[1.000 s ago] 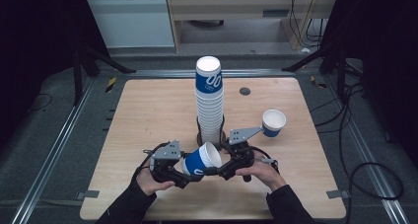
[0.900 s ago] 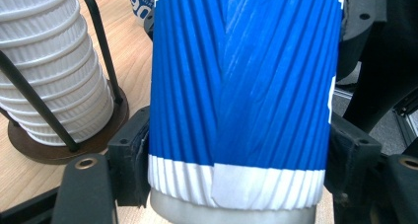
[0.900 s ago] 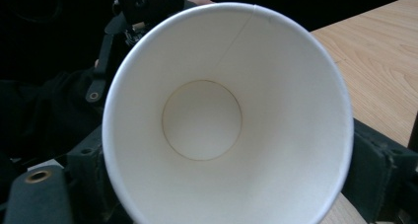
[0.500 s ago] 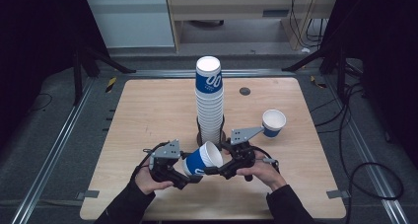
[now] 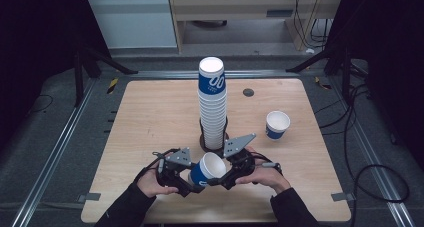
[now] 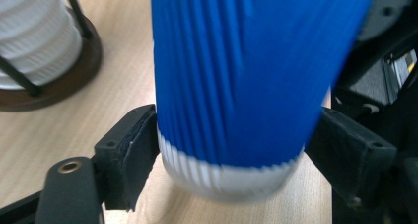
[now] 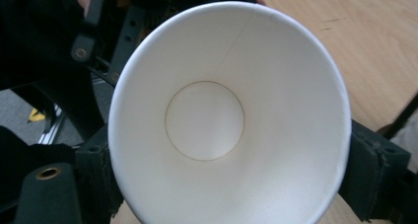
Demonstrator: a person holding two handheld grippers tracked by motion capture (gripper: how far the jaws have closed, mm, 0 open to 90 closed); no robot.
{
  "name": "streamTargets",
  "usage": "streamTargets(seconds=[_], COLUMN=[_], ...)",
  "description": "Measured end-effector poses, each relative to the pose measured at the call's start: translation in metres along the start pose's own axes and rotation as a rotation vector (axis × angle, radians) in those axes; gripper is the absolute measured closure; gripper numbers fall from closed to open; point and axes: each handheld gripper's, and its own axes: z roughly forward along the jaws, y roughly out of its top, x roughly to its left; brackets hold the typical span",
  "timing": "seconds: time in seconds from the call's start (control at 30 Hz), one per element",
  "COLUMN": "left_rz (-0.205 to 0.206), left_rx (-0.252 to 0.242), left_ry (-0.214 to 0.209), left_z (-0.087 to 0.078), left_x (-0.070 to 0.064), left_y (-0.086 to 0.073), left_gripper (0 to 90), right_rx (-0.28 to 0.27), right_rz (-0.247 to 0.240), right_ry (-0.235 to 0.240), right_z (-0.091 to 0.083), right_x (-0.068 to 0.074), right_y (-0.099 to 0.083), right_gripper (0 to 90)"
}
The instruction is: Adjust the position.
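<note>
Table [image 5: 150,117] layout: tall cup stack [image 5: 212,104] stands in a round holder [image 5: 202,142] at table centre. Single cup [image 5: 277,124] upright to the right of the stack, well apart from it. Small round disc [image 5: 248,92] behind that cup, toward the far edge. Held cup [image 5: 206,170] in front of the stack near the front edge, tipped, between left gripper [image 5: 175,173] and right gripper [image 5: 235,169]; probably just off the tabletop, hard to tell.

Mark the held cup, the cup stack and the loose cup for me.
held cup [image 5: 206,171], high view, blue side wall.
cup stack [image 5: 212,112], high view, white ribbed middle.
loose cup [image 5: 277,122], high view, white inside.
</note>
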Motion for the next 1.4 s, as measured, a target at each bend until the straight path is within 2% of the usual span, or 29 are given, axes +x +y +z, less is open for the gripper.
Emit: streamTargets(seconds=[0.1,0.2,0.3,0.33,0.37,0.4,0.43,0.57,0.67,0.8,0.93,1.13,1.3,1.4], left_rz=[0.013,0.019,0.012,0.006,0.001,-0.008,-0.018,-0.047,-0.055,-0.053,-0.046,-0.029,-0.027,-0.029], left_rx=[0.013,0.013,-0.015,-0.031,-0.043,-0.063,-0.086,-0.168,-0.224,-0.240,-0.245,-0.220,-0.217,-0.203], left_ry=[-0.018,-0.014,-0.004,0.005,0.013,0.016,0.024,0.057,0.078,0.086,0.090,0.093,0.093,0.101], left_z=[0.001,0.002,0.001,-0.001,-0.003,-0.005,-0.008,-0.018,-0.020,-0.018,-0.012,-0.007,-0.009,-0.009], left_x=[0.000,-0.001,0.000,0.000,0.001,0.002,0.004,0.007,0.005,0.001,-0.004,-0.008,-0.007,-0.006], left_y=[0.000,-0.001,-0.001,-0.001,-0.002,-0.002,-0.003,-0.004,-0.002,0.000,0.003,0.004,0.005,0.003], left_gripper=[26.8,27.6,27.7,27.8,27.8,27.9,27.9,27.9,27.8,27.8,27.8,27.7,27.0,22.4], right_rx=[0.010,0.016,0.001,-0.028,-0.028,-0.059,-0.059,-0.146,-0.212,-0.227,-0.244,-0.249,-0.252,-0.254], right_rz=[-0.012,-0.007,-0.010,0.002,0.002,0.015,0.015,0.068,0.112,0.115,0.127,0.138,0.122,0.108], right_ry=[0.014,0.020,0.008,-0.010,-0.010,-0.028,-0.028,-0.040,-0.026,-0.016,0.019,0.048,0.041,0.020], right_z=[0.003,0.003,0.003,0.001,0.001,-0.004,-0.004,-0.013,-0.017,-0.015,-0.007,0.000,-0.002,-0.005], right_x=[0.002,0.002,0.001,0.000,0.000,-0.002,-0.002,-0.007,-0.011,-0.010,-0.007,-0.005,-0.005,-0.005], right_y=[0.000,0.000,0.000,0.001,0.001,0.002,0.002,0.002,0.003,0.003,0.004,0.003,0.004,0.004], right_gripper=[15.4,14.9,13.2,10.3,10.3,8.4,8.4,7.8,9.0,10.2,12.9,18.8,20.2,20.3])
